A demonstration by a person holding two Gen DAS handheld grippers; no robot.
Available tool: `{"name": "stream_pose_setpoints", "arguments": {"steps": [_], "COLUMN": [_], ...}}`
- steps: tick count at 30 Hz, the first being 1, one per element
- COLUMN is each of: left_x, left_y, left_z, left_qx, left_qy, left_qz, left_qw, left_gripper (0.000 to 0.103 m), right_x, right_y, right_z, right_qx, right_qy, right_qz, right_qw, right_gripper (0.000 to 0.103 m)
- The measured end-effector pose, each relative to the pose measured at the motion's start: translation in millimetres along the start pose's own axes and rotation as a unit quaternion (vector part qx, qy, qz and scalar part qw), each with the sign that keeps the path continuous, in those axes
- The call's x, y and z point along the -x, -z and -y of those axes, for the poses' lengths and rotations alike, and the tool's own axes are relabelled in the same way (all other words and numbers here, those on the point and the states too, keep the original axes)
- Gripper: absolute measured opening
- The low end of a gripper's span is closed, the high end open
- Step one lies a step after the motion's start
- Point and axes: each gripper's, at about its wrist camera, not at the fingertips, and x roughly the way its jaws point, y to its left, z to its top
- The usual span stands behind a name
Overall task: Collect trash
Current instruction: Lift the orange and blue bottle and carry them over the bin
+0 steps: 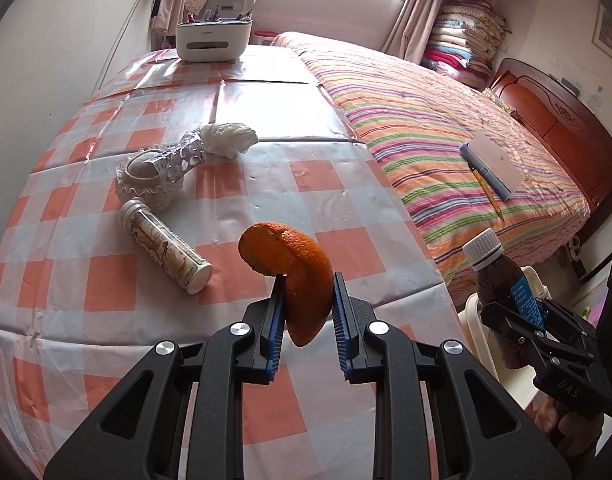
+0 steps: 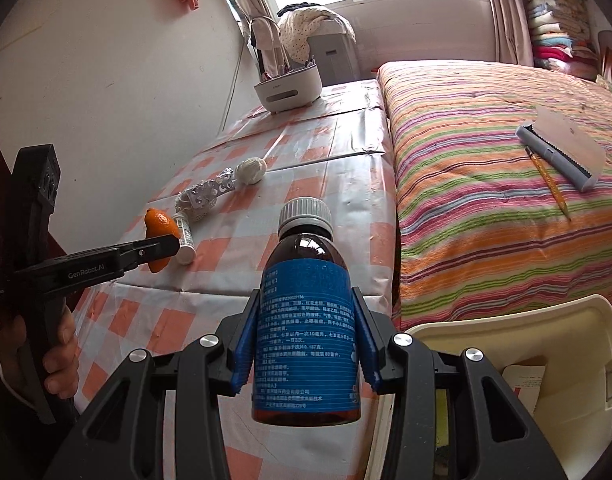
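Note:
My left gripper [image 1: 308,280] is shut on a curled orange peel [image 1: 295,268], held above the checked tablecloth [image 1: 105,292]; the right wrist view shows this peel [image 2: 158,224] at the left. My right gripper [image 2: 306,296] is shut on an upright brown medicine bottle [image 2: 306,320] with a blue label and white cap. That bottle [image 1: 500,276] also appears at the lower right of the left wrist view, beyond the table edge. A cream bin [image 2: 506,320] stands open just right of the bottle. On the table lie a capped tube [image 1: 165,242], a crumpled blister foil [image 1: 181,158] and a wad of white tissue [image 1: 229,138].
A lace-edged round item [image 1: 139,180] sits under the foil. A white organiser box [image 1: 213,38] stands at the table's far end. The striped bed [image 1: 446,120] borders the table on the right, with a lint roller [image 1: 492,164] and pencil [image 1: 488,192] on it.

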Motion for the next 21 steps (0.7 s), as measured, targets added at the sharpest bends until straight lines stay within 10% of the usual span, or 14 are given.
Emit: {"name": "stream_pose_setpoints", "arguments": {"steps": [21], "left_x": [-2], "left_y": [12], "left_z": [98], "left_qx": [-0.082], "left_qy": [0.070], "left_qz": [-0.003], "left_qw": [0.9942], "left_gripper": [0.021], "right_x": [77], "right_y": [37], "right_z": [56], "right_qx": [-0.061], "right_qy": [0.118], "right_qz": [0.083], "right_qw": [0.988], "right_gripper": [0.041]}}
